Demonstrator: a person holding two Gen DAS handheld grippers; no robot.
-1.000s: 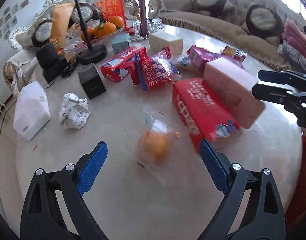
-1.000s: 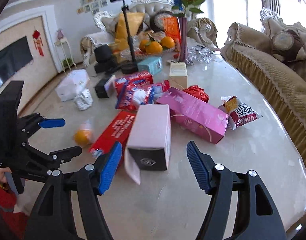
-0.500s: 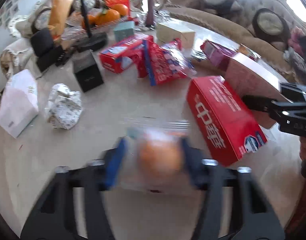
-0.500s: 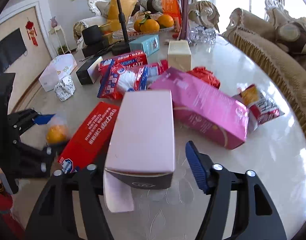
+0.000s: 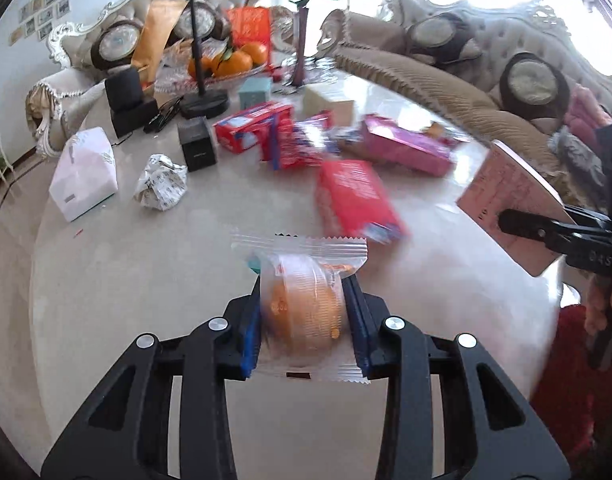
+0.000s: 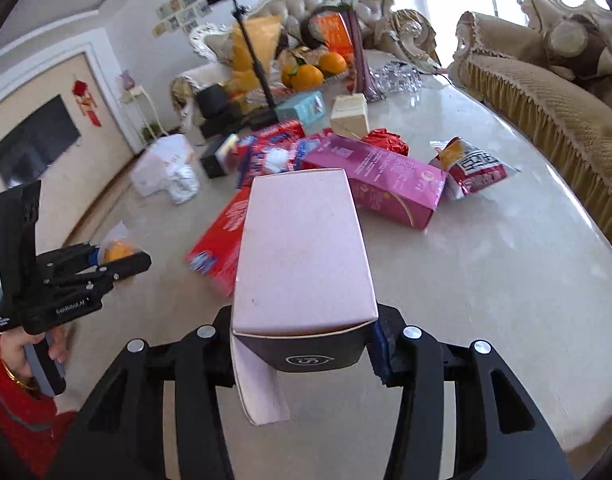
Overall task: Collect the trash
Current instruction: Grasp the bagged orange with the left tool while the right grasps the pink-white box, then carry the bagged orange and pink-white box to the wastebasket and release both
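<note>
Both grippers hold trash above a cluttered marble table (image 6: pixel 485 272).
The right gripper (image 6: pixel 306 344) clamps a pale pink box (image 6: pixel 302 248) over the red carton (image 6: pixel 222 232); the left gripper (image 5: pixel 304 320) pinches a clear orange snack packet (image 5: pixel 302 300).

The bench (image 6: pixel 485 264) looks like polished, glossy stone. The snack packet (image 5: pixel 302 304) is clear, shiny plastic film with crimped ends. The pink box (image 6: pixel 302 248) is matt cardboard. A crumpled paper ball (image 5: pixel 160 182) lies creased and rough. The sofa (image 6: pixel 553 120) is ribbed cloth.
</note>
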